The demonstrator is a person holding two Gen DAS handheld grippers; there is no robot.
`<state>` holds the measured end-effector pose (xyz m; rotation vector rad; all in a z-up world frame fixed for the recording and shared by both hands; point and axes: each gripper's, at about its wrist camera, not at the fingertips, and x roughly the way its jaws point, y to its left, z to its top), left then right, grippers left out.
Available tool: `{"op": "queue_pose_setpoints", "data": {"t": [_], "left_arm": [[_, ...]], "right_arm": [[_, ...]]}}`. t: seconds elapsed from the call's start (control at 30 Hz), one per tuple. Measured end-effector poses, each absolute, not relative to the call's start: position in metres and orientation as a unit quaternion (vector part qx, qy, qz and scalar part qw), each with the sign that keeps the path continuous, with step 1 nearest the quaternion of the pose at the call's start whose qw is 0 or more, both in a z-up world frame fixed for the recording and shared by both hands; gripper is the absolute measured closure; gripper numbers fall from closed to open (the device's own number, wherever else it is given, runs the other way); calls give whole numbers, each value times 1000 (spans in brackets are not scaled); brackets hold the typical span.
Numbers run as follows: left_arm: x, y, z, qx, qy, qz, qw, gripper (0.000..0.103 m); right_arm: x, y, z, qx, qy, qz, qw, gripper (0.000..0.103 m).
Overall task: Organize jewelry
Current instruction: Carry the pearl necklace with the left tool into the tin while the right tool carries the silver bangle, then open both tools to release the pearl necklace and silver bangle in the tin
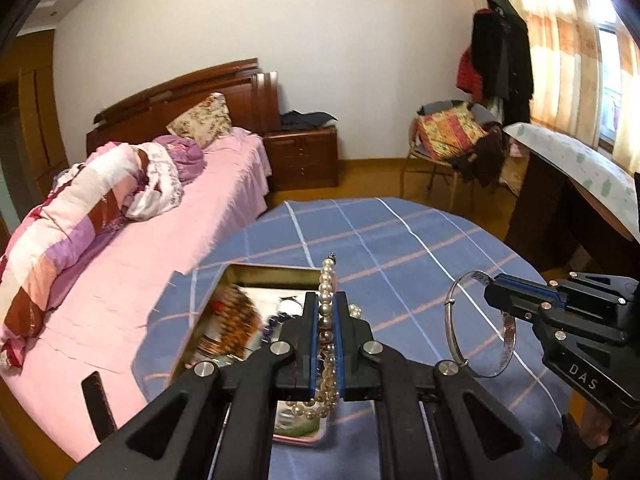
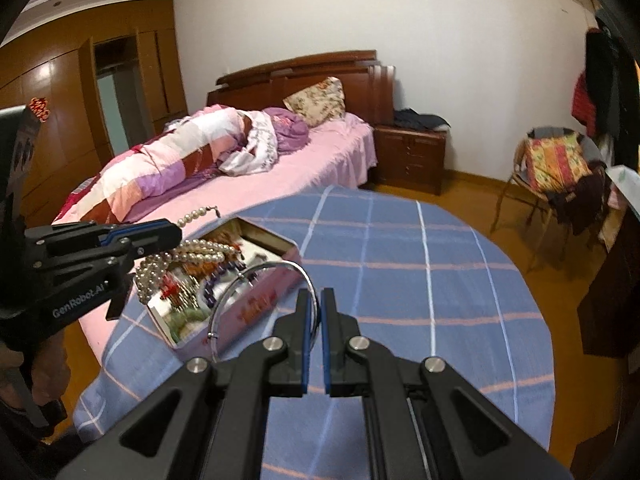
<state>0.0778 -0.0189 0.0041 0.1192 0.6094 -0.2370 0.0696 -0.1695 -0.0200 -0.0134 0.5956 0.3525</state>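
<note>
1. Far left: bed (image 2: 328, 160) with pink sheet, not part of the job. The worktop (image 2: 400, 248), under a blue checked cloth, carries an open jewellery tin (image 2: 256, 304) at its left edge, beside the bed.

2. Left tongs (image 1: 325, 304): clamped on a pearl necklace (image 1: 326, 280). In the left wrist view the strand runs along the 12–6 line between the pads; clasp end sticks out at 12 beyond the tips, the rest loops down at 6 behind them. The right wrist view shows the hanging loops draped over the tin's near-left corner, over the beads already inside. Whether the pearls touch the contents, cannot tell.

3. Tin relative to left tongs: directly below and slightly to 10 o'clock. Left hand is clearly the nearer one to the tin.

4. Right tongs (image 2: 316, 312): closed on a thin silver bangle (image 2: 260, 280), gripped at its rim. In the right wrist view the ring arcs away toward 10 o'clock, standing roughly on edge, its far side overlapping the tin's near wall in the picture. It looks held above the cloth, not resting.

5. Judgement: both pieces are lifted and near the tin. The tin lies at 10 o'clock from the right tongs, so the bangle needs a short travel that way; the necklace needs only lowering and release. Risk: strand snagging the bangle if both go in together.
</note>
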Motion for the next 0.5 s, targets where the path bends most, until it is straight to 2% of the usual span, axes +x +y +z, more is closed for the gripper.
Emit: {"op": "queue_pose_setpoints", "data": {"t": [0.5], "left_arm": [[115,36,-14,40,317,-52,946,97]], "right_arm": [[114,-96,-23,-47,298,220,928,97]]}}
